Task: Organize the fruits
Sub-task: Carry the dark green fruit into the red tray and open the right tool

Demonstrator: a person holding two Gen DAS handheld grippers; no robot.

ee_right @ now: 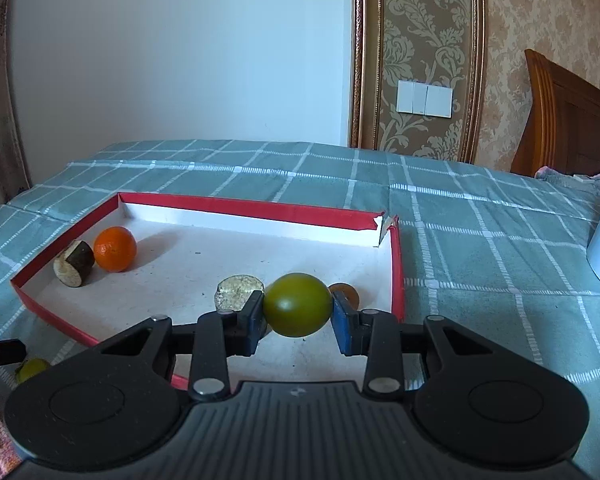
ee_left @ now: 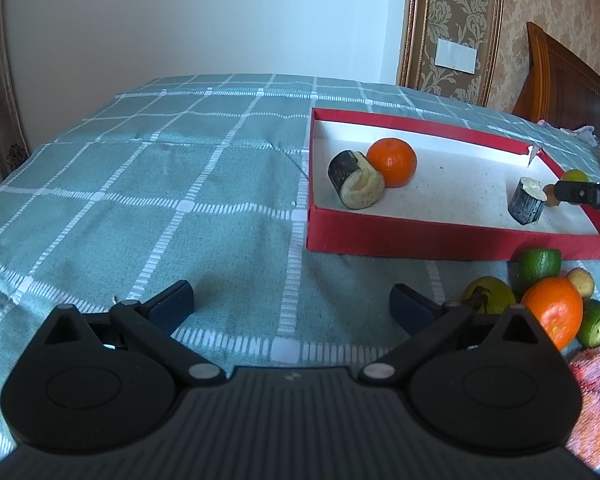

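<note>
Checked teal bedspread (ee_left: 180, 184) covers whole surface. Red box (ee_left: 440, 236) sits on it at 2 o'clock in left wrist view; orange (ee_left: 392, 162) and dark cut piece (ee_left: 356, 180) touch in its far-left corner. Left gripper (ee_left: 292, 304) spread wide, nothing between fingers. Right gripper (ee_right: 298, 312) clamps green fruit (ee_right: 298, 304) above box floor, 12 o'clock in right wrist view. Loose fruit pile (ee_left: 552, 304) lies outside box at 4 o'clock.

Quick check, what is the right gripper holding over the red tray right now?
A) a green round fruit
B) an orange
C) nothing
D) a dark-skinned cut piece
A: the right gripper is shut on the green round fruit, held above the red tray, while the orange lies inside.
</note>
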